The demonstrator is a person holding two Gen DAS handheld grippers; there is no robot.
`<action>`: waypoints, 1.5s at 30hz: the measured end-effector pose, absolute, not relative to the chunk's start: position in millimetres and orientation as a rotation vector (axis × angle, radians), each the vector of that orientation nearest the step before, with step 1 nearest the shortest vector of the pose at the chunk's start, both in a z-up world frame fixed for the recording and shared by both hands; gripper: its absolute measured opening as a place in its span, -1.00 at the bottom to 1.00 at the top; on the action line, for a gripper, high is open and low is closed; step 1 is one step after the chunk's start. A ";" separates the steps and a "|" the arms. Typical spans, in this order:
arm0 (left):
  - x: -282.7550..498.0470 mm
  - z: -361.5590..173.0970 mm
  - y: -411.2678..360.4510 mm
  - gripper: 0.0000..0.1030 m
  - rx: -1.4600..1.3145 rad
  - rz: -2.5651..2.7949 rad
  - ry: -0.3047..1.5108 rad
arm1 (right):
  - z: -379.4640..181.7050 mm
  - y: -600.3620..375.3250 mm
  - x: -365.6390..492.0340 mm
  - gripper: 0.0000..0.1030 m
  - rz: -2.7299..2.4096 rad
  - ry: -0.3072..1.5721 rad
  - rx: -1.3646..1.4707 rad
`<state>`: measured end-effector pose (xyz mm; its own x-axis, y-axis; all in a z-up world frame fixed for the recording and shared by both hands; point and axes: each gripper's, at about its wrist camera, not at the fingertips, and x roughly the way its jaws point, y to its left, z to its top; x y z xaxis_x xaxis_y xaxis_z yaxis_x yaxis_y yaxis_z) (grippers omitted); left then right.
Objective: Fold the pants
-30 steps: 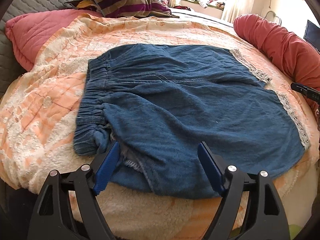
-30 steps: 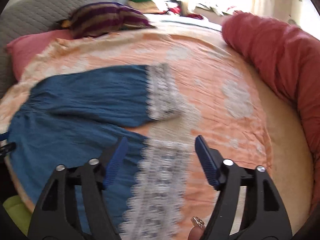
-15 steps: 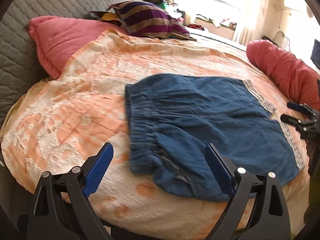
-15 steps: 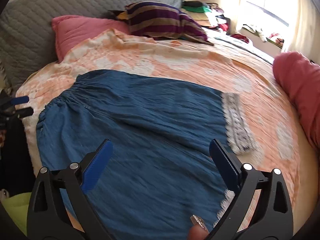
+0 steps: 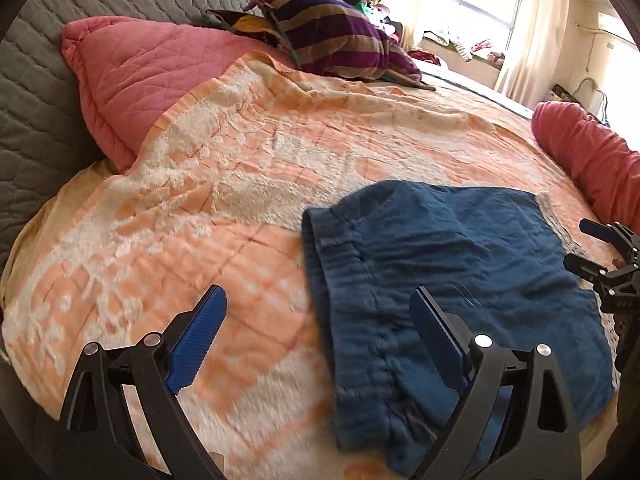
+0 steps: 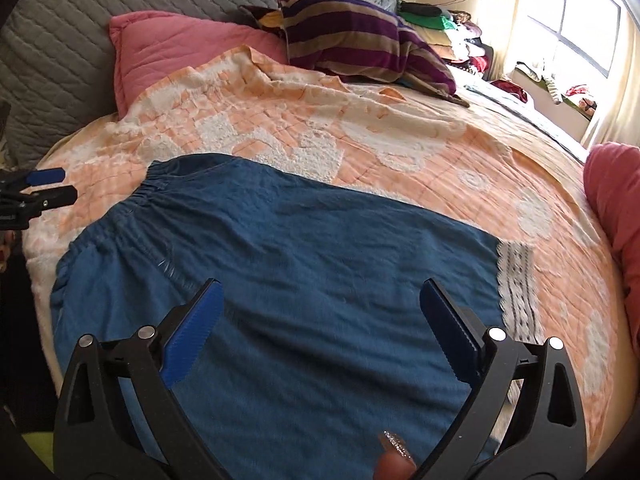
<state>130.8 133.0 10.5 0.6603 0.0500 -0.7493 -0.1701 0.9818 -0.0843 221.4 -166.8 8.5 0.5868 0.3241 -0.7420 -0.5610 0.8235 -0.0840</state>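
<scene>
The pants (image 6: pixel 304 280), blue denim with a lace hem (image 6: pixel 516 280), lie flat on the bed's orange blanket (image 6: pixel 360 128), apparently folded once lengthwise so the legs lie stacked; I judge a crosswise fold still remains. The right gripper (image 6: pixel 320 332) hovers above the middle of the cloth, jaws wide apart, holding nothing. The left gripper (image 5: pixel 320 340) hovers over the waistband (image 5: pixel 340 264) edge, likewise spread and empty. Beyond both grippers sit a pink pillow (image 6: pixel 180 52) and striped cushion (image 6: pixel 360 32).

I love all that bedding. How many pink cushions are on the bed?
2: a quilted pillow at the grey headboard, and a bolster along the window side. Others may be hidden.
</scene>
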 end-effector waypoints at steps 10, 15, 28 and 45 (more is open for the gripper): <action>194.1 1.8 140.1 0.78 -0.119 0.122 0.890 | -16.0 -131.8 277.0 0.80 0.536 0.844 -0.388; 219.0 -10.6 143.0 0.78 -0.108 0.123 0.923 | -24.7 -117.9 298.3 0.80 0.531 0.852 -0.437; 268.4 -45.9 145.7 0.26 -0.081 0.084 0.993 | -37.5 -85.7 338.4 0.80 0.569 0.875 -0.510; 223.0 -9.0 123.9 -0.34 -0.016 0.000 0.775 | -51.9 -47.1 350.3 0.76 0.607 0.825 -0.702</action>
